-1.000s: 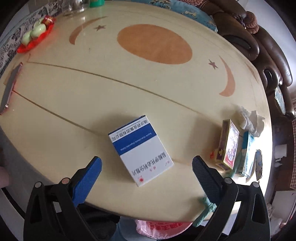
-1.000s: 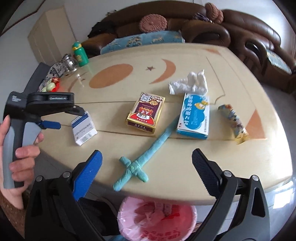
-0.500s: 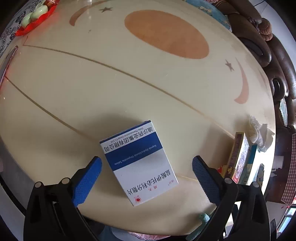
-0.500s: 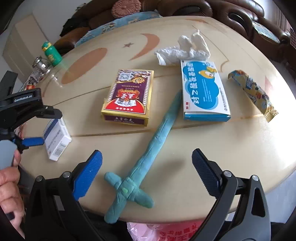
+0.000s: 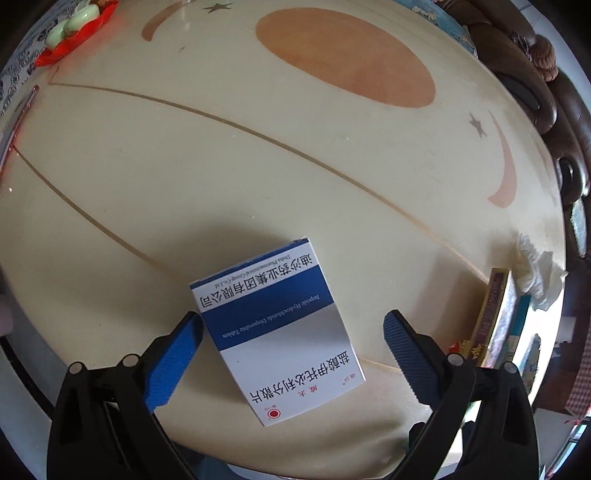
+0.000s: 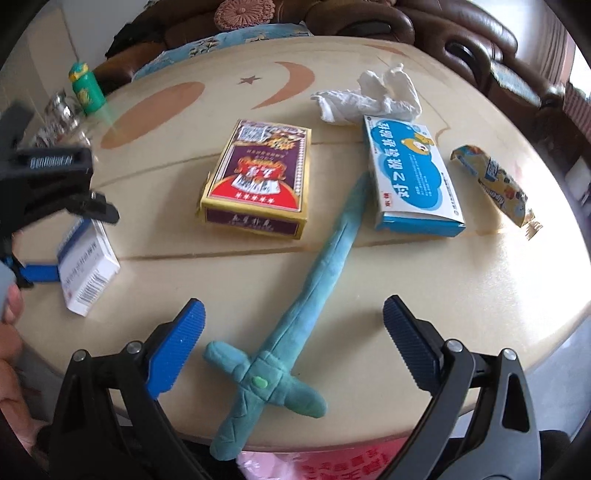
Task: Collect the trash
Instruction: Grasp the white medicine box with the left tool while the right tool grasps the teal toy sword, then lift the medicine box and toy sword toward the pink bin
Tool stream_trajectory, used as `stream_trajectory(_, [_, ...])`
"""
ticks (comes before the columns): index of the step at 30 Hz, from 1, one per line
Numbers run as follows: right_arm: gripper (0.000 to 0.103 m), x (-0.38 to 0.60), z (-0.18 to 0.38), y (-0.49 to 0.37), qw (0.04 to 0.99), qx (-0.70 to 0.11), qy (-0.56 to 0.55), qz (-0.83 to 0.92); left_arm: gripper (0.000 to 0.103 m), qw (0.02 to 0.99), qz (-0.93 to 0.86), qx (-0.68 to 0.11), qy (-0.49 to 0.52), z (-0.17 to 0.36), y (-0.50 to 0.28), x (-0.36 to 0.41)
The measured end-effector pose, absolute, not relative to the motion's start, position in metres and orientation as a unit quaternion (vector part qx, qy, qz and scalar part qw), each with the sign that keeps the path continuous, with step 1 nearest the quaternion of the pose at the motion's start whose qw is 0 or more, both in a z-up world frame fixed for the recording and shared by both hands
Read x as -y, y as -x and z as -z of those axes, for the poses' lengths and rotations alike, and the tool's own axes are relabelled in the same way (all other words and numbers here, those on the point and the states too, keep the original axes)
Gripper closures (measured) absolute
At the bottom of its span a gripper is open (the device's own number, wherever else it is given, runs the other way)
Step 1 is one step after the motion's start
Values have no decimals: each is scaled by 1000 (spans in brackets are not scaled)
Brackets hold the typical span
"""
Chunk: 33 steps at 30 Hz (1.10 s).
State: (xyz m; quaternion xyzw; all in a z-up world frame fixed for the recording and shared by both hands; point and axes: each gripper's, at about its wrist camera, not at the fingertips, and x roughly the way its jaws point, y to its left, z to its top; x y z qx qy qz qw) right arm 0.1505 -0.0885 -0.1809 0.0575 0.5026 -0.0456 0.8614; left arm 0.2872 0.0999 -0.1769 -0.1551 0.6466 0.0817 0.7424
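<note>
A blue and white medicine box point(image 5: 277, 325) lies flat near the table's front edge, between the open fingers of my left gripper point(image 5: 291, 332), not clamped. It also shows in the right wrist view point(image 6: 88, 266), with the left gripper point(image 6: 55, 229) around it. My right gripper point(image 6: 291, 325) is open over a teal plush sword point(image 6: 295, 325). Beyond it lie a gold and red card box point(image 6: 258, 177), a blue medicine box point(image 6: 410, 173), a crumpled white tissue point(image 6: 369, 96) and a snack wrapper point(image 6: 495, 181).
A pink bin bag point(image 6: 332, 461) sits below the table's front edge. A red tray with fruit point(image 5: 74, 33) stands at the far left, a green bottle point(image 6: 85, 88) and glasses at the back. Brown sofas point(image 6: 406, 22) ring the cream table point(image 5: 258, 166).
My left gripper has moved forward until the blue and white box lies between its fingers. My right gripper has moved forward and down over the plush sword. Both stayed open.
</note>
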Motion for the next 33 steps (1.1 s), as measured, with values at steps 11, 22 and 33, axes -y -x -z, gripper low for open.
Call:
stream_trajectory(11, [45,73,178,-142,872,-486,-37,42,20,740,-114,-655,100,175,-296,-80])
stream_trajectory(22, [85,95,174,-136,877,-477,-51,2,35,747,-93,-654,72,166,-303,-71])
stream_trajectory(33, [85,122,167,-133,880,-464,-87,-46,36,766,-49,-641,25,155,-306,-54])
